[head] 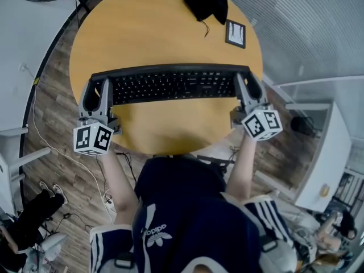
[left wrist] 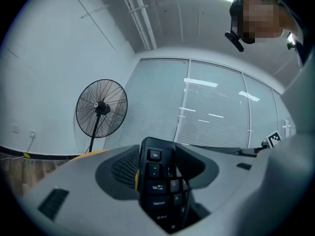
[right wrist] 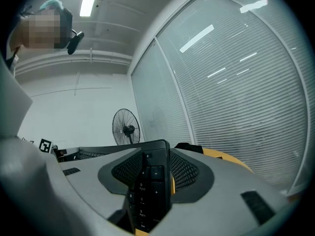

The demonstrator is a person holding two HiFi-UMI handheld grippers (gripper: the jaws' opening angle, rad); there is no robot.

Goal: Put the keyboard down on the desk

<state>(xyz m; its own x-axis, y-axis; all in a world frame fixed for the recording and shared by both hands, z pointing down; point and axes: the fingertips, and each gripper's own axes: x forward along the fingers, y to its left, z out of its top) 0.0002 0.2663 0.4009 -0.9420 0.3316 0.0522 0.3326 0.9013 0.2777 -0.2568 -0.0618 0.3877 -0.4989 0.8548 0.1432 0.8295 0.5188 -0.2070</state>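
Observation:
A black keyboard stretches across the round yellow desk, held by both ends. My left gripper is shut on its left end, where the Esc and Tab keys show between the jaws. My right gripper is shut on the right end, with numpad keys between its jaws. Whether the keyboard touches the desk I cannot tell.
A black pouch and a small framed picture lie at the desk's far right. A standing fan is beyond the desk, near a glass wall with blinds. White furniture stands to the right, cables on the wooden floor to the left.

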